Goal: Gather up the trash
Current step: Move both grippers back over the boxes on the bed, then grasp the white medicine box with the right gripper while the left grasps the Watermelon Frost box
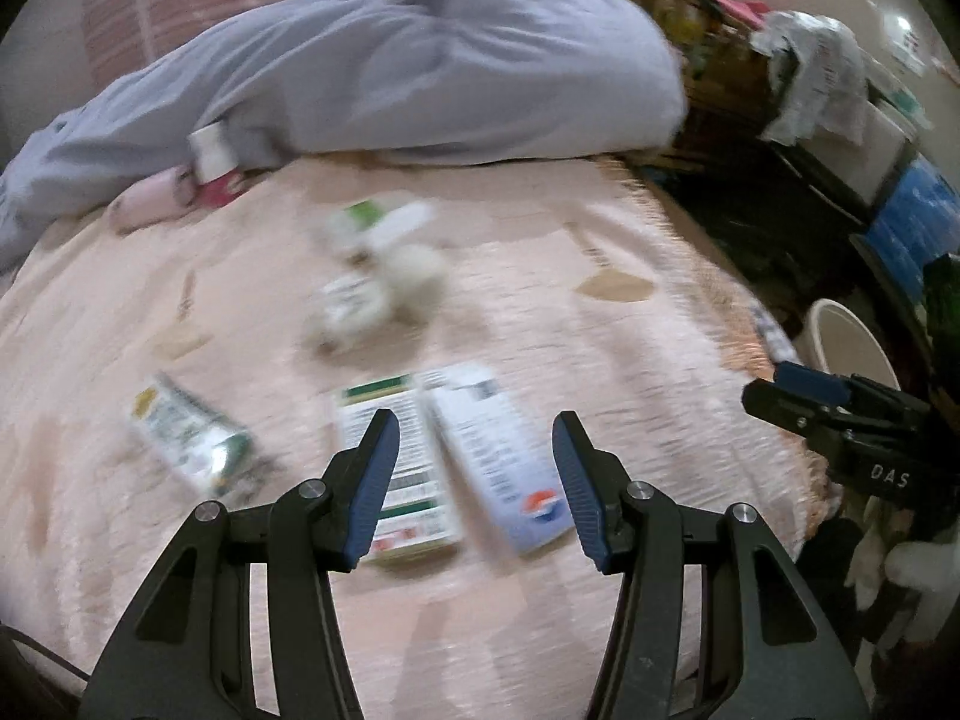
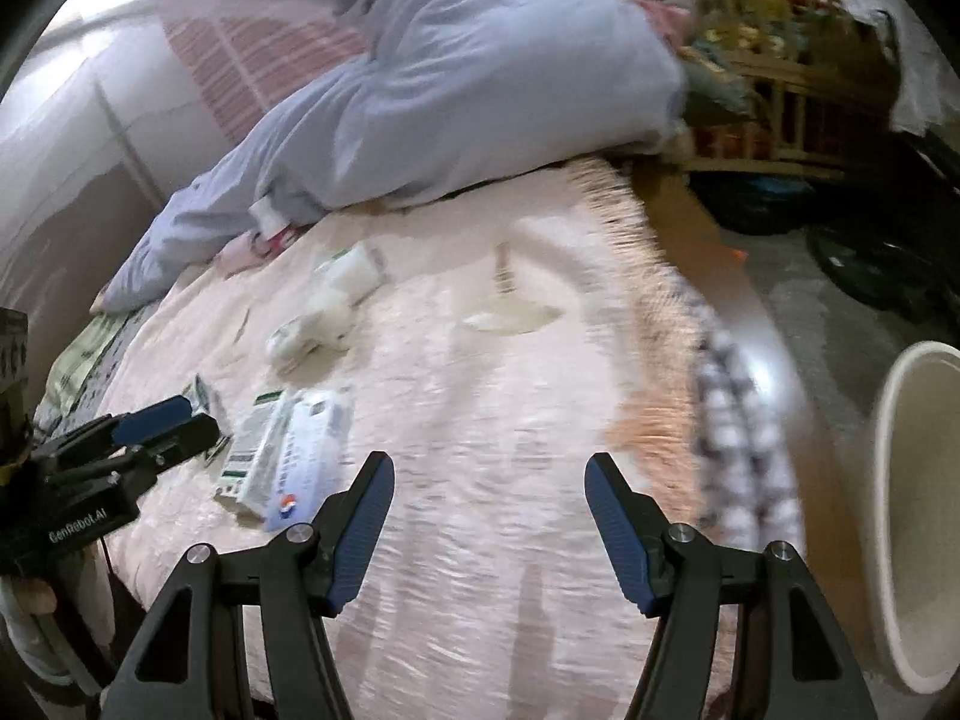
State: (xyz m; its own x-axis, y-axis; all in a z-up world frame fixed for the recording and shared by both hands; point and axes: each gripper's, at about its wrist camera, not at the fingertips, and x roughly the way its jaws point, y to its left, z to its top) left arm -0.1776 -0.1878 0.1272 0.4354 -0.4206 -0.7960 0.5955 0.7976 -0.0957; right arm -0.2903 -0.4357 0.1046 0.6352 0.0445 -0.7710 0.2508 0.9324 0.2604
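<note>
Trash, two flat printed cartons (image 1: 450, 456), lies blurred below the left tool (image 1: 474, 480), parted, empty.

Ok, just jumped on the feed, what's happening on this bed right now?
A person holds two grippers over a pink bedspread strewn with trash. The left gripper hovers with open, empty jaws above two flat cartons lying side by side, a green-and-white box and a white-and-blue box. The right gripper is also open and empty, over bare bedspread. A crumpled foil packet and a pile of white wrappers are still uncollected. A cream bucket stands beside the bed.
</note>
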